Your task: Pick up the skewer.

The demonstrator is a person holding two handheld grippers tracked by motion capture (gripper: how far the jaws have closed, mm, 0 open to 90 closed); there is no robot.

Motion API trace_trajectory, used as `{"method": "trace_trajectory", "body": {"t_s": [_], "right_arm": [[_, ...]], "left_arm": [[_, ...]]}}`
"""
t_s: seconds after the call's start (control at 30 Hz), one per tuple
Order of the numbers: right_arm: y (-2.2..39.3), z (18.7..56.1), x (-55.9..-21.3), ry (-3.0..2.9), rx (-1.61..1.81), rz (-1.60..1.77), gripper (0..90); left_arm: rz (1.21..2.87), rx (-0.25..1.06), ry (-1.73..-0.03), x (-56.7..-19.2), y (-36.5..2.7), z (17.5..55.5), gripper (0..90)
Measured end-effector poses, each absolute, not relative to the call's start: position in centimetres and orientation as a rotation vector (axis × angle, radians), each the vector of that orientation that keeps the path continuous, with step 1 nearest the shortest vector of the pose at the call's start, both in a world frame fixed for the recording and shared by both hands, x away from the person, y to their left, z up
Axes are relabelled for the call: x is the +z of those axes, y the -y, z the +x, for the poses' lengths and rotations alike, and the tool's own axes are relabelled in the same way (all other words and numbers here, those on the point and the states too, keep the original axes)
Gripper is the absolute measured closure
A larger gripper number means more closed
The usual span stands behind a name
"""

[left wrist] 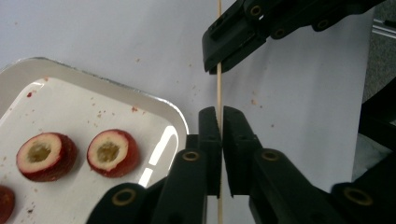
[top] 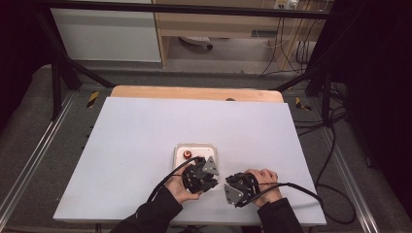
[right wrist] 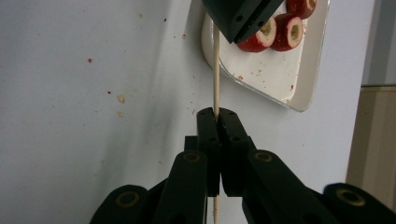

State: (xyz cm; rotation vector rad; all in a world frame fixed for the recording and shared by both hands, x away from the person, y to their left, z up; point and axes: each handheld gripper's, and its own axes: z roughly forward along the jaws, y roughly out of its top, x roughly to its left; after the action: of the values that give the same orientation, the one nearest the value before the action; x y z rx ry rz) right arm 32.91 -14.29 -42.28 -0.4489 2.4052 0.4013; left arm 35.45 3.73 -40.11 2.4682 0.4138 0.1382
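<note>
Left gripper (left wrist: 219,116): jaws clenched on a thin wooden skewer (left wrist: 218,91). In the left gripper view the stick runs straight up out of the narrow slit between the two black pads, and its lower part shows below them, between the linkages. To the left of these jaws sits a white tray (left wrist: 180,122) with rounded corners, its near corner just beside the left pad. Lying in the tray, further left of the jaws, are cored red fruit pieces (left wrist: 112,151), two of them cut side up with pale flesh and a hollow middle, and a third at the frame edge. Small reddish crumbs are scattered on the white table (left wrist: 116,37) around the tray.

Above the left jaws along the skewer, the right gripper (left wrist: 218,65) pinches the same stick higher up. The span of bare stick between the two grips is short.

Right gripper (right wrist: 216,112), own view: jaws pressed together on the skewer (right wrist: 216,70), which rises from between the pads to the left gripper (right wrist: 233,37) at the top of the frame. The tray (right wrist: 306,93) and fruit pieces (right wrist: 266,35) lie up and to the right of these jaws.

High view: left gripper (top: 206,177) and right gripper (top: 228,189) sit close together just in front of the tray (top: 179,151), each held in one hand, near the table's front edge.
</note>
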Motion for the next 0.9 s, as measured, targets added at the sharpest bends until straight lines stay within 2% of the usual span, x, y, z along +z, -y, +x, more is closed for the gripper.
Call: {"method": "trace_trajectory", "body": {"t_s": [0.17, 0.33, 0.77, 0.83, 0.9], "right_arm": [[14.0, 32.9, -42.1, -2.389, 0.373, -0.461, 89.2], [13.4, 32.9, -42.1, -2.38, 0.331, -0.491, 89.2], [13.0, 32.7, -42.0, -2.367, 0.302, -0.512, 88.3], [13.1, 32.9, -41.8, -2.381, 0.358, -0.46, 83.6], [13.4, 33.0, -41.5, -2.397, 0.383, -0.373, 74.2]], "left_arm": [[2.545, 0.111, -0.456, -40.0, -4.4, 35.8, 80.4], [2.594, 0.056, -0.468, -40.3, -4.5, 36.0, 87.0], [2.655, 0.098, -0.449, -40.7, -3.6, 35.6, 88.9], [2.637, 0.126, -0.449, -40.6, -3.9, 35.4, 89.0], [2.618, 0.137, -0.457, -40.5, -4.4, 35.3, 89.0]]}}
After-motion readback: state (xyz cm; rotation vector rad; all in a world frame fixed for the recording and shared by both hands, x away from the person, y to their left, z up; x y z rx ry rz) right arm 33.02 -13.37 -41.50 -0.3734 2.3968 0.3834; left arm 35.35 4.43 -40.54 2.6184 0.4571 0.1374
